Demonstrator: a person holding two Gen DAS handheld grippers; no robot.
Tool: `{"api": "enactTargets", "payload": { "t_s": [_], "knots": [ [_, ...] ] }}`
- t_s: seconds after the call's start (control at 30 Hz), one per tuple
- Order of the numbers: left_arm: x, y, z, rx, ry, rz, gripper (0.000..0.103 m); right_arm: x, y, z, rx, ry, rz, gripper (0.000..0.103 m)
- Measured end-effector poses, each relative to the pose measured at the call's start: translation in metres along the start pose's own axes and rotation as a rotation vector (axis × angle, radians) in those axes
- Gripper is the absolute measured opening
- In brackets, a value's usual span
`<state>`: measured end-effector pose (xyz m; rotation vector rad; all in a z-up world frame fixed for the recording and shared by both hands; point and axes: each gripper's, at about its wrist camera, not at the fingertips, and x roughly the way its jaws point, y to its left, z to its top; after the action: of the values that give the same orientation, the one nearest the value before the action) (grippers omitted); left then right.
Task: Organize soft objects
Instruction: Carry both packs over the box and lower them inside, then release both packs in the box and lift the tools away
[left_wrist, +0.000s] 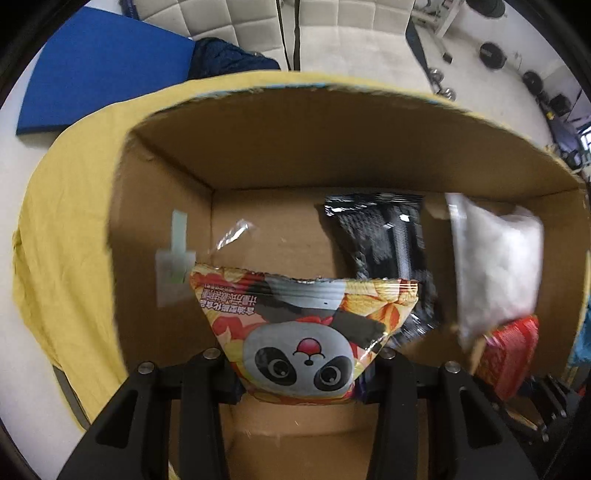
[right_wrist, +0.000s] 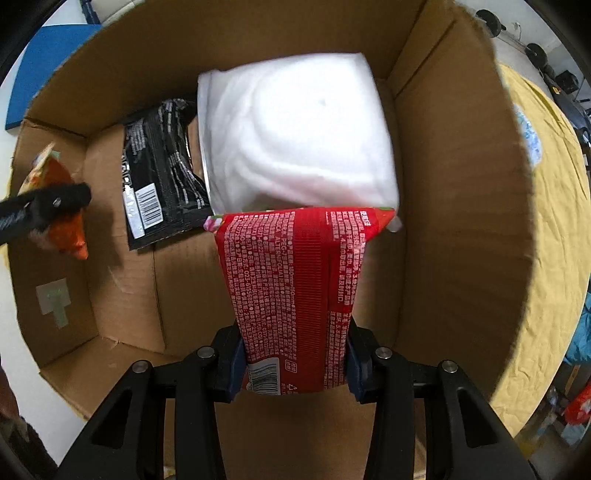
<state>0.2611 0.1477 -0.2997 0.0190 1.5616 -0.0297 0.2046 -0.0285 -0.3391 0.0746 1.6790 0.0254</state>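
Left gripper (left_wrist: 301, 373) clamps a panda snack bag (left_wrist: 303, 328), right gripper (right_wrist: 295, 363) pinches a red packet (right_wrist: 295, 291), both inside the cardboard box (right_wrist: 461, 221) mid-frame.

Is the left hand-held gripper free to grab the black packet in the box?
Probably not yet: the left hand-held gripper is shut on the panda snack bag; the black packet lies uncovered.

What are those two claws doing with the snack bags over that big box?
A person holds two claws over an open cardboard box. The left claw grips a panda snack bag, and the right claw grips a red packet. Both packs hang inside the box. A black packet and a white soft pack already lie on the bottom.
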Motion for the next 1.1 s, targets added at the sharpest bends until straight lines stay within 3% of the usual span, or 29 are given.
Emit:
{"api": "enactTargets", "payload": {
  "t_s": [0.23,0.53,0.57,0.67,0.77,0.87,0.93,1.0,1.1],
  "knots": [
    [0.032,0.000,0.020,0.037,0.052,0.071,0.040,0.014,0.000,0.011,0.021,0.032,0.004,0.046],
    [0.042,0.009,0.023,0.016,0.072,-0.014,0.050,0.022,0.003,0.020,0.012,0.068,-0.014,0.048],
    [0.040,0.009,0.023,0.018,0.073,-0.019,0.051,0.020,0.003,0.020,0.013,0.068,-0.020,0.051],
    [0.034,0.007,0.019,0.033,0.067,-0.010,0.056,0.016,0.005,0.021,0.029,0.048,-0.006,0.079],
    [0.025,0.009,0.017,0.034,0.058,-0.014,0.062,0.006,0.003,0.023,0.038,0.032,-0.002,0.080],
    [0.009,0.010,0.006,0.027,0.037,-0.031,0.078,-0.008,0.002,0.016,0.033,0.009,0.003,0.081],
    [-0.004,0.013,-0.003,0.031,0.006,-0.039,0.098,-0.016,0.003,0.012,0.031,-0.009,0.001,0.090],
    [-0.018,0.012,-0.015,0.034,-0.022,-0.057,0.100,-0.026,0.002,0.009,0.035,-0.035,0.006,0.101],
    [-0.040,0.013,-0.039,0.038,-0.064,-0.083,0.102,-0.042,0.000,0.004,0.030,-0.077,0.000,0.103]
  ]
}}
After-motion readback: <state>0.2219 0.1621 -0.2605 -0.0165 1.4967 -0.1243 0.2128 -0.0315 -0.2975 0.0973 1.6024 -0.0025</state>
